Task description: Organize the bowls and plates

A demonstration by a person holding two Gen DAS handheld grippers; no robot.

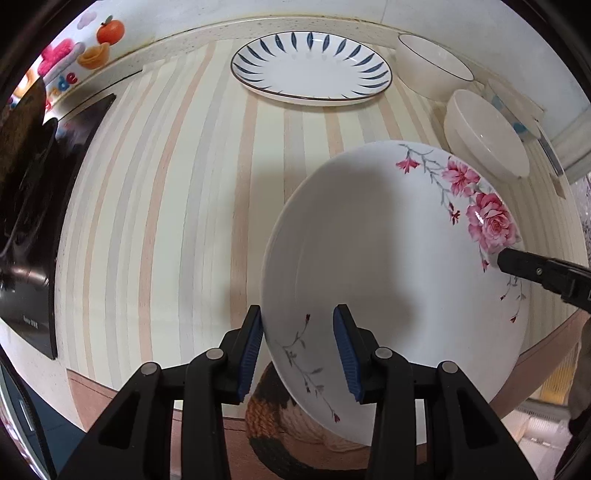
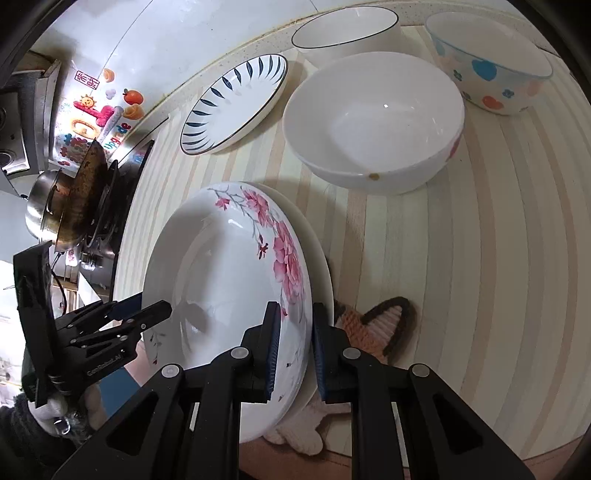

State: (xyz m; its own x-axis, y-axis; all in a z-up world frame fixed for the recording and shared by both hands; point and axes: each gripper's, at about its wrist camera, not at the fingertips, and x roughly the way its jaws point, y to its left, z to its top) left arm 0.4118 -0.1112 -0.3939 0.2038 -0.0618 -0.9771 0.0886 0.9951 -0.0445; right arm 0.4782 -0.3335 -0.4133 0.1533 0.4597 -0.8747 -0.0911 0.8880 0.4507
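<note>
The floral plate (image 1: 373, 266) is the landmark here: a deep white dish with pink roses and grey twigs along its rim, held tilted above the striped desk (image 1: 177, 206). The left gripper (image 1: 298, 354) straddles the plate's near rim, one blue pad outside the rim and the other over the inner face; its jaws stand apart with the rim between them, and whether the pads actually press the china cannot be told. The right gripper (image 2: 294, 350) stands likewise across the rim on the plate's rose side, one pad against the inner face, the other behind the back, with a narrow gap visible there. In the left wrist view its black tip shows at the plate's right edge, just below the largest rose.

Beyond the floral plate, at the back of the desk, lies a blue-leaf plate (image 1: 311, 68). To the right of that plate stands a white bowl with a dark rim (image 2: 345, 33), and nearer the floral plate a plain white bowl (image 2: 373, 122). Farther right sits a bowl with coloured hearts (image 2: 491, 66).

Under the floral plate's lower edge lies a knitted cat-shaped mat (image 2: 376, 328). To the plate's left are a stove with a dark pan (image 2: 83, 195) and a steel pot (image 2: 40, 199).
</note>
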